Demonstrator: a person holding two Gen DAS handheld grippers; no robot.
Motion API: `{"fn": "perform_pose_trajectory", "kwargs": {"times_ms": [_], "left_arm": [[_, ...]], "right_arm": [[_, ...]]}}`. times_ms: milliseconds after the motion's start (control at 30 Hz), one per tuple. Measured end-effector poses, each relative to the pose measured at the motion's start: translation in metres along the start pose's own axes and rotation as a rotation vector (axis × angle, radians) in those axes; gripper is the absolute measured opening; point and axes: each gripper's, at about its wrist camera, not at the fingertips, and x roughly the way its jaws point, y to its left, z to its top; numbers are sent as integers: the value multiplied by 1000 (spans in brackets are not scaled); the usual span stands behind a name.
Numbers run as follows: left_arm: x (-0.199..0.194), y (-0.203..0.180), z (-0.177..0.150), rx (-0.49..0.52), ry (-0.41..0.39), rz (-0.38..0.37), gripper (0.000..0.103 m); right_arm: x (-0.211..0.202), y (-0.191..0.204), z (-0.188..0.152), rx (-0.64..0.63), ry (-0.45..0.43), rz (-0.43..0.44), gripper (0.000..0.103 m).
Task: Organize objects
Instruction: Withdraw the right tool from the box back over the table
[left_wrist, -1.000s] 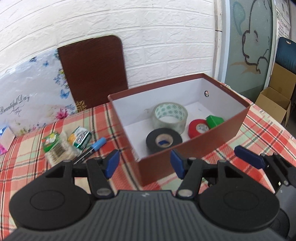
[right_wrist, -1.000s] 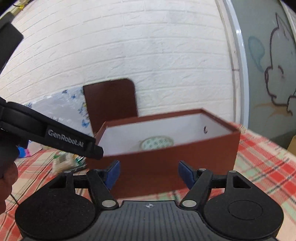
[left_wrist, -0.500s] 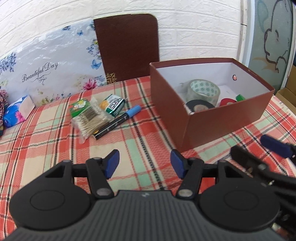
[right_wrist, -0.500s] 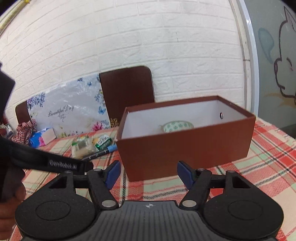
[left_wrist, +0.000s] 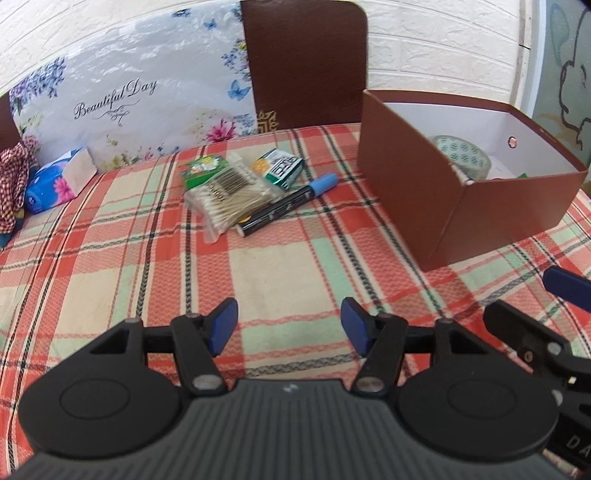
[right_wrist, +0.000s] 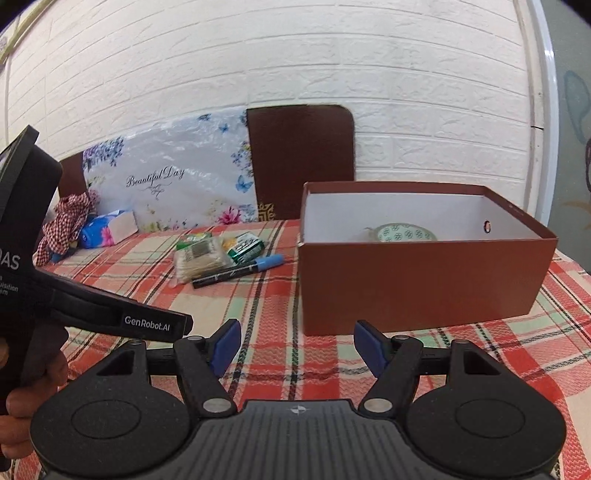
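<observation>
A brown box (left_wrist: 509, 210) (right_wrist: 421, 280) with a white inside stands on the plaid tablecloth at the right; a roll of clear tape (left_wrist: 463, 157) (right_wrist: 404, 233) shows inside it. Left of the box lies a small heap: a bag of cotton swabs (left_wrist: 231, 199) (right_wrist: 201, 260), a black marker with a blue cap (left_wrist: 288, 210) (right_wrist: 238, 271), a green-and-white carton (left_wrist: 282, 168) (right_wrist: 245, 247) and a green packet (left_wrist: 201, 166). My left gripper (left_wrist: 288, 326) is open over bare cloth, well short of the heap. My right gripper (right_wrist: 297, 347) is open before the box's near wall, empty.
A floral board (left_wrist: 129, 99) and a dark brown panel (left_wrist: 306, 62) lean on the white brick wall. A blue tissue pack (left_wrist: 55, 181) and a checked cloth (left_wrist: 11, 184) lie at the far left. The right gripper's fingers (left_wrist: 565, 282) reach into the left wrist view at the right edge.
The left gripper swung left and down from over the box towards the heap of small items. The right gripper drew back and shifted, so the heap came into its view.
</observation>
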Motion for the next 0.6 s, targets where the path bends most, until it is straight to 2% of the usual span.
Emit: {"fn": "perform_pose_trajectory", "kwargs": {"times_ms": [200, 267, 367, 400, 467, 533, 600], "left_arm": [[18, 42, -13, -49, -4, 50, 66], [29, 69, -17, -86, -3, 107, 67], [46, 114, -24, -144, -14, 249, 71], [50, 131, -28, -181, -29, 269, 82], [53, 159, -40, -268, -76, 267, 87], [49, 172, -50, -334, -143, 223, 88], [50, 168, -50, -312, -159, 217, 88]], "right_arm": [[14, 18, -10, -62, 74, 46, 68], [21, 27, -14, -95, 107, 73, 68], [36, 43, -14, -155, 131, 110, 68], [42, 50, -13, -175, 128, 116, 68], [58, 61, -4, -196, 116, 127, 68], [79, 73, 7, -201, 101, 141, 68], [105, 86, 19, -209, 78, 139, 69]]}}
